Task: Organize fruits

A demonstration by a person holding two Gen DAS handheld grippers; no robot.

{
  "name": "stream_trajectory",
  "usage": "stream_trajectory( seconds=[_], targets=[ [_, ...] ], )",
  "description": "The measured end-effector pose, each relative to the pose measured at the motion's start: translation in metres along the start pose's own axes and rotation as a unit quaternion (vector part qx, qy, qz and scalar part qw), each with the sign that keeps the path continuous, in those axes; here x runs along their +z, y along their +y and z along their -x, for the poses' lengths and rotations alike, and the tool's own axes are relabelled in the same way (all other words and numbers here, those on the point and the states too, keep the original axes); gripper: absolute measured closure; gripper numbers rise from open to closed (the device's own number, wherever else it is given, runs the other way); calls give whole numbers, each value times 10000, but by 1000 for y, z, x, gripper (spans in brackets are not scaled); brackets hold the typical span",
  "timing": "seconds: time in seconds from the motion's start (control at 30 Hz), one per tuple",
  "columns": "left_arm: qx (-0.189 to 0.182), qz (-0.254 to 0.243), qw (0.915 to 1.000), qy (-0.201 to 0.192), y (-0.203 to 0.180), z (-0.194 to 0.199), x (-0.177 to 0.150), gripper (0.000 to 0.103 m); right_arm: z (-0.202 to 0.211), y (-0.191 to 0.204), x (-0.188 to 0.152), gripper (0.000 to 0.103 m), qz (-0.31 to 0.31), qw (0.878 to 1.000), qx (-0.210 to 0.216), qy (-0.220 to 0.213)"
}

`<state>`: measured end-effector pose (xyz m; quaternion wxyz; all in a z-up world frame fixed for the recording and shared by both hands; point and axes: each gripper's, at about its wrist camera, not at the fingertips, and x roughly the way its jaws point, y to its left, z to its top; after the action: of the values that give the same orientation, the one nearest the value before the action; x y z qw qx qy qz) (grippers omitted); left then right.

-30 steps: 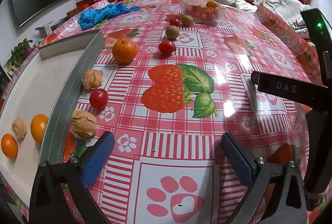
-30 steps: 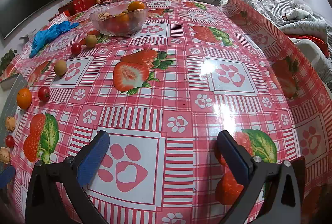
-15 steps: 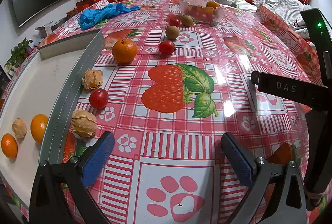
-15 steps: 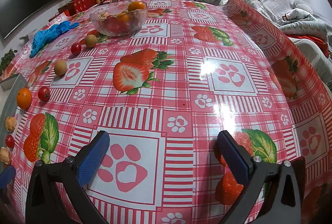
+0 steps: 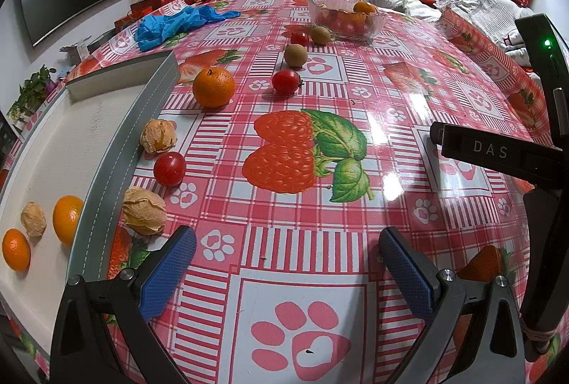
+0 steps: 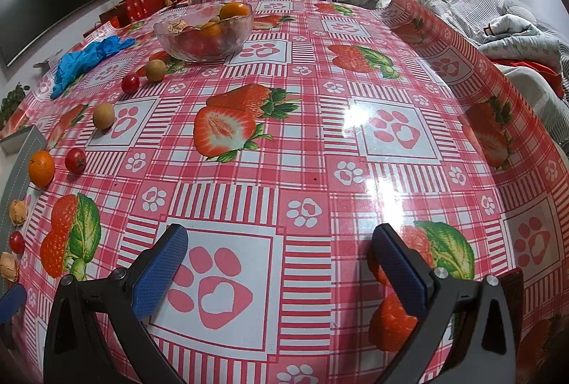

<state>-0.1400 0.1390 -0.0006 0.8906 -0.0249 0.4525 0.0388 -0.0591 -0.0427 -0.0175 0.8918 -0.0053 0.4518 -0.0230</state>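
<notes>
Loose fruit runs in a line along the table: an orange (image 5: 213,87), cherry tomatoes (image 5: 169,168) (image 5: 285,81), husked physalis (image 5: 158,136) (image 5: 144,211) and kiwis (image 5: 295,55). A white tray (image 5: 96,135) at the left holds two small oranges (image 5: 67,219) and a physalis (image 5: 33,218). A glass bowl (image 6: 204,31) of fruit stands at the far end. My left gripper (image 5: 286,268) is open and empty just right of the nearest physalis. My right gripper (image 6: 279,264) hangs open over bare tablecloth, with nothing between its fingers.
A blue crumpled cloth (image 5: 177,22) lies at the far left of the table. The right gripper's body (image 5: 515,156) crosses the right side of the left wrist view. A sofa with bedding (image 6: 498,17) runs along the table's right edge.
</notes>
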Motion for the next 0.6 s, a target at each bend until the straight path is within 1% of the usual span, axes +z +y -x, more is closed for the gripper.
stream_trajectory(
  seconds=[0.07, 0.1, 0.2, 0.3, 0.4, 0.5, 0.6],
  targets=[
    [51, -28, 10000, 48, 1, 3, 0, 0, 0, 0, 0, 0, 0, 10000, 0, 0],
    [56, -44, 10000, 10, 0, 6, 0, 0, 0, 0, 0, 0, 0, 10000, 0, 0],
    [-6, -169, 9994, -304, -1, 25, -2, 0, 0, 0, 0, 0, -1, 10000, 0, 0],
    [28, -334, 9985, -425, 1, 38, -4, 0, 0, 0, 0, 0, -1, 10000, 0, -1],
    [42, -292, 9989, -364, 14, 42, -8, 0, 0, 0, 0, 0, -1, 10000, -1, 0],
    [81, -67, 9997, -210, 32, 37, -11, 0, 0, 0, 0, 0, -2, 10000, -1, 0],
    [14, 166, 9998, -86, 48, 33, -11, 0, 0, 0, 0, 0, -2, 10000, -6, 1]
  ],
)
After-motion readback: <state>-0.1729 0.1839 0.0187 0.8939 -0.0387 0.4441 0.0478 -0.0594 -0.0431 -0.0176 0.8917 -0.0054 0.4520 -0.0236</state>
